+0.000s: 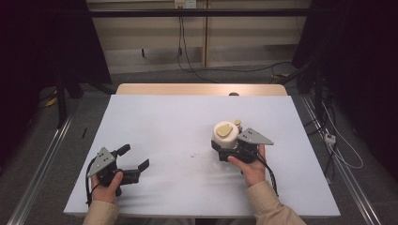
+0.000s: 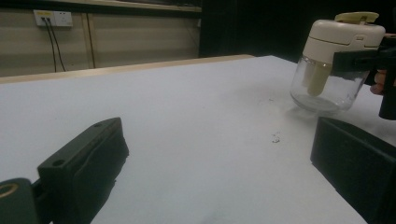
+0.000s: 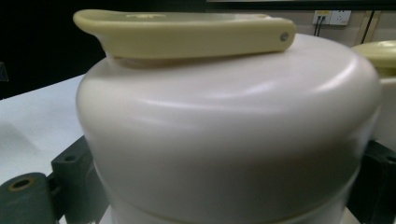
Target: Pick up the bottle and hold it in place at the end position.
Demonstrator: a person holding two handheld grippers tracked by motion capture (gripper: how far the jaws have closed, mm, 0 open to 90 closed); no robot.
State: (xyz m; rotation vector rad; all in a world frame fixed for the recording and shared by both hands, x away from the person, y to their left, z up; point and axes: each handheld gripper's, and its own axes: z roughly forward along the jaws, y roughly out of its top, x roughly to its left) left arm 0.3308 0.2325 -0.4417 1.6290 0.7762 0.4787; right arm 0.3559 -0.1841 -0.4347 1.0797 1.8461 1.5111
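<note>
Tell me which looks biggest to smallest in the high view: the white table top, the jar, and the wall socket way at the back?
1. White table top
2. Jar
3. Wall socket; it sits far from the camera, so it may look smaller than it is.

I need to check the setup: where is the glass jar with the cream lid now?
In the high view the glass jar stands on the right half of the white table, between the jaws of the right gripper, far from the left gripper.

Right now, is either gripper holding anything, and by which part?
The right gripper clamps the glass jar by its cream lid, one of its jaws on each side. The left gripper is open and holds nothing.
</note>
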